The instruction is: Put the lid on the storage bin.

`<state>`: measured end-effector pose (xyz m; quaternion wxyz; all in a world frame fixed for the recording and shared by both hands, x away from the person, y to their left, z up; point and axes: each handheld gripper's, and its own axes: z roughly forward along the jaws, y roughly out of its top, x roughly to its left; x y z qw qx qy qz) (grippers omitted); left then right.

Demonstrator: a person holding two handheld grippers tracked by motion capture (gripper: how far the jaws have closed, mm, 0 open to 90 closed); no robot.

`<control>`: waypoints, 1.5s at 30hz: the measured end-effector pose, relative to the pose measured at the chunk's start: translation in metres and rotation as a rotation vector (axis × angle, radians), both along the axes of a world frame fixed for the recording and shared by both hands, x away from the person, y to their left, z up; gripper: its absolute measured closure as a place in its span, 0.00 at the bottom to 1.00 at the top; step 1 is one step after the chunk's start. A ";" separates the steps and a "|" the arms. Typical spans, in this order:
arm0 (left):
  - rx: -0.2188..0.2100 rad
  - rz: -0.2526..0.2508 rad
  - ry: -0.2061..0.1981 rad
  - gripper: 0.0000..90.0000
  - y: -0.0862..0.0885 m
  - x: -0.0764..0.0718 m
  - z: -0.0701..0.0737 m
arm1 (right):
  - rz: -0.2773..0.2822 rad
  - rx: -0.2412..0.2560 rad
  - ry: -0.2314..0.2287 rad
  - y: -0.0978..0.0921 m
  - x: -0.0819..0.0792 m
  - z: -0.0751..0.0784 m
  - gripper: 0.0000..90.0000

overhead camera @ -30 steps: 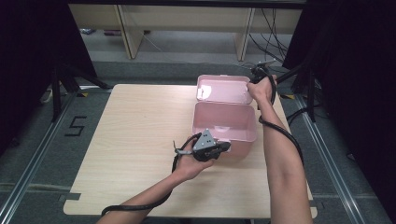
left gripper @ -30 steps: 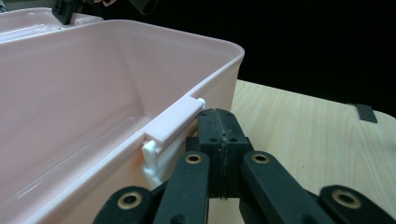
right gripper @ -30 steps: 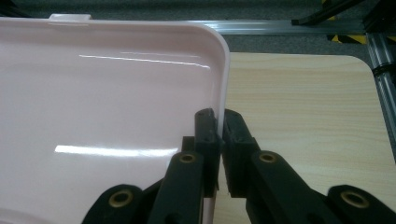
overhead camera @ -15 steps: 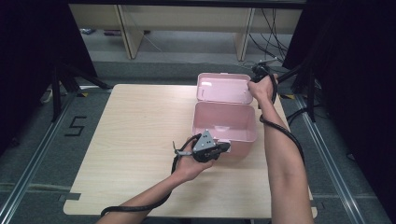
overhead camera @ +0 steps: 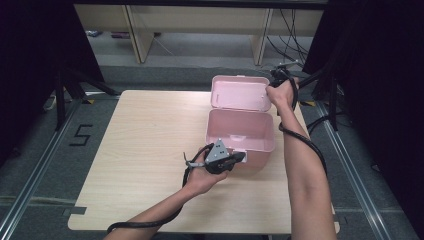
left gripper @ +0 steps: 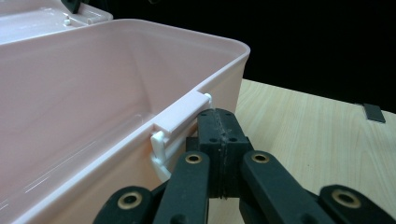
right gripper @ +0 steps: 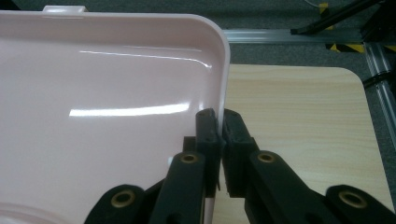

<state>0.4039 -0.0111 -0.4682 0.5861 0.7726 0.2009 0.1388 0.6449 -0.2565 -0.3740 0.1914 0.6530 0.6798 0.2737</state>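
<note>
**A:** What am I looking at from the high view?

**B:** I'm working a pink box [overhead camera: 241, 131] sitting on the right half of the table [overhead camera: 135, 150]. The right gripper [overhead camera: 278, 80] is holding the lid [overhead camera: 240, 93] up at the far side; the left gripper [overhead camera: 235, 159] is parking at the near wall, probably to steady it.

**A:** Left gripper view?

**B:** Jaws are pressing together, nothing between them, tips touching just under the white latch [left gripper: 180, 122].

**A:** Right gripper view?

**B:** Jaws are pinching the lid's edge [right gripper: 221, 93], keeping it from dropping.
</note>
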 end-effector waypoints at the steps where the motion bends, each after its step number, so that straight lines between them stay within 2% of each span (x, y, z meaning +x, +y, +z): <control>1: 0.001 -0.001 -0.003 1.00 0.000 0.000 0.000 | 0.006 -0.002 -0.005 -0.001 -0.001 0.001 0.98; 2: 0.001 -0.001 -0.003 1.00 0.000 0.000 0.000 | -0.009 0.010 -0.001 0.001 -0.002 0.002 0.98; 3: 0.001 -0.001 -0.001 1.00 0.000 0.000 0.000 | 0.011 -0.016 -0.028 -0.001 -0.001 0.002 0.98; 5: 0.002 0.000 0.000 1.00 0.000 0.000 0.000 | 0.016 -0.014 -0.033 -0.001 -0.002 0.004 0.98; 6: 0.001 0.000 -0.001 1.00 0.000 0.000 0.000 | -0.002 0.009 -0.020 0.000 -0.003 0.007 0.98; 8: 0.003 -0.001 0.001 1.00 0.000 0.000 0.000 | 0.018 -0.009 -0.044 -0.002 -0.004 0.006 0.98; 11: 0.005 -0.002 0.001 1.00 0.000 0.000 0.000 | 0.019 -0.009 -0.050 -0.002 -0.005 0.009 0.98; 12: 0.002 -0.001 0.003 1.00 0.000 0.000 0.000 | -0.006 0.016 -0.036 0.000 -0.006 0.010 0.98; 13: 0.002 -0.001 0.002 1.00 0.000 0.000 0.000 | 0.020 -0.007 -0.056 -0.002 -0.006 0.010 0.98; 16: -0.002 0.000 0.005 1.00 0.000 0.001 0.000 | 0.023 -0.006 -0.066 -0.002 -0.007 0.013 0.98; 17: -0.003 0.000 0.005 1.00 0.000 0.001 0.000 | 0.007 0.013 -0.060 0.000 -0.008 0.014 0.98; 18: -0.004 -0.002 0.005 1.00 0.000 0.001 0.000 | 0.024 -0.004 -0.066 -0.002 -0.008 0.015 0.98; 27: -0.003 0.000 0.010 1.00 -0.001 0.001 0.000 | 0.017 0.015 -0.091 -0.001 -0.014 0.022 0.99; 28: -0.001 -0.002 0.008 1.00 0.000 0.001 0.000 | 0.029 0.003 -0.096 -0.002 -0.014 0.023 0.99; 34: -0.001 0.000 0.006 1.00 0.000 0.002 0.001 | 0.035 0.007 -0.112 -0.003 -0.017 0.026 0.99; 38: -0.003 0.000 0.010 1.00 -0.001 0.003 0.001 | 0.024 0.009 -0.121 -0.001 -0.020 0.029 0.99; 40: -0.002 0.000 0.011 1.00 -0.001 0.003 0.001 | 0.046 -0.006 -0.126 -0.003 -0.021 0.031 0.99; 41: -0.003 0.001 0.011 1.00 -0.001 0.003 0.001 | 0.020 0.025 -0.119 0.000 -0.022 0.031 0.99; 42: -0.002 0.001 0.011 1.00 -0.001 0.003 0.001 | 0.043 0.000 -0.130 -0.003 -0.022 0.032 0.99; 44: -0.003 0.003 0.011 1.00 -0.001 0.003 0.001 | 0.051 -0.002 -0.135 -0.003 -0.023 0.033 0.99; 45: -0.013 -0.002 0.010 1.00 -0.001 0.004 0.000 | 0.019 0.026 -0.127 0.001 -0.024 0.033 0.99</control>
